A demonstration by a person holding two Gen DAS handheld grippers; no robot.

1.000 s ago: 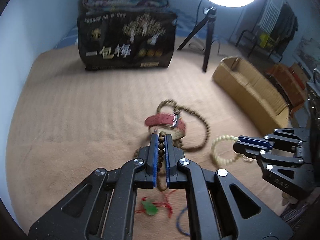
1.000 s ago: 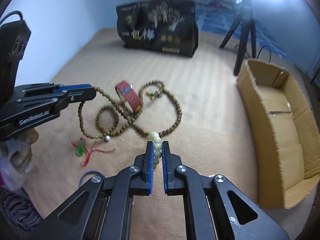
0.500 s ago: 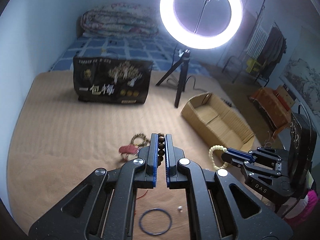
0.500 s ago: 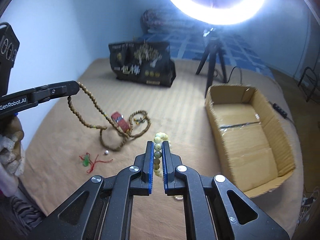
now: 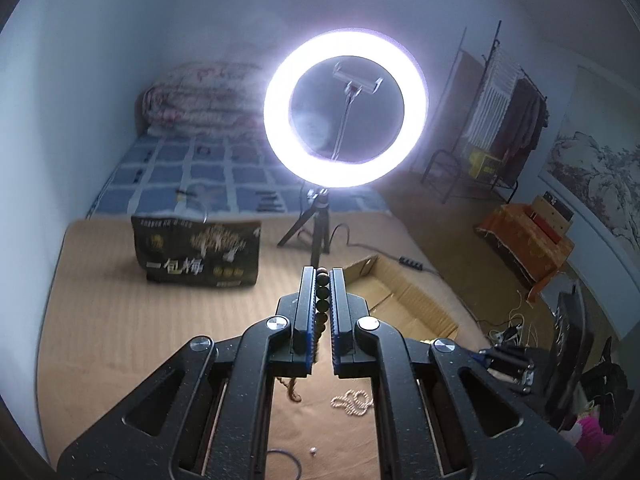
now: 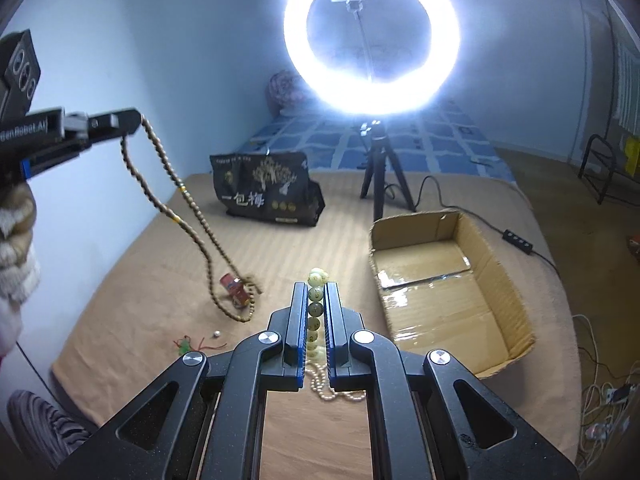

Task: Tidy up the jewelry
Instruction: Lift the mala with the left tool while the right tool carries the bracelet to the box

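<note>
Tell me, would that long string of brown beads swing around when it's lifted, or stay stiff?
Probably floppy: the brown bead string hangs in a loose curve from the left gripper. Its blurred lower loop suggests it sways. It could snag: that loop lies by the red bangle.

Each hand-held gripper is matte black, with triangular cut-outs, round silver screw heads and blue-edged pads. The left hand-held gripper [image 6: 134,120] bears white lettering, held by a knitted-gloved hand [image 6: 14,248]. The right hand-held gripper [image 6: 316,292] is built alike.

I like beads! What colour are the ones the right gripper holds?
Pale yellow-green beads, clearest in the right wrist view.
</note>
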